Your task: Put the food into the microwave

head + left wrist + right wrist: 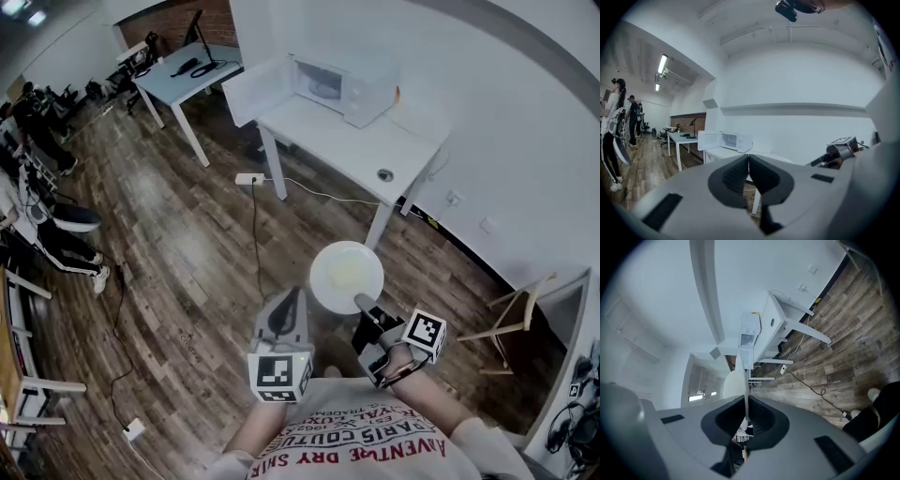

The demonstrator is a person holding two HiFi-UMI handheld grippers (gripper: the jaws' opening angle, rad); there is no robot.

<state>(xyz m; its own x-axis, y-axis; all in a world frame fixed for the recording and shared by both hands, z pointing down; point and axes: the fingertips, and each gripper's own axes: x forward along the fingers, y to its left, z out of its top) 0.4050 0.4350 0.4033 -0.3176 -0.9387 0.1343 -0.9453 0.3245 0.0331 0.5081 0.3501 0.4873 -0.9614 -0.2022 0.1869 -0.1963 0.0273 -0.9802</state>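
The right gripper [361,305] is clamped narrow on the rim of the white plate [323,258], carried level so the pale food [349,275] does not slide. The left gripper [292,298] is closed and empty. The microwave [342,86] stands well ahead at the far edge of the white table [375,150], door open to receive it.

Head view steeply down from above; both gripper views along their jaws; far-off microwave [342,86] in all three.
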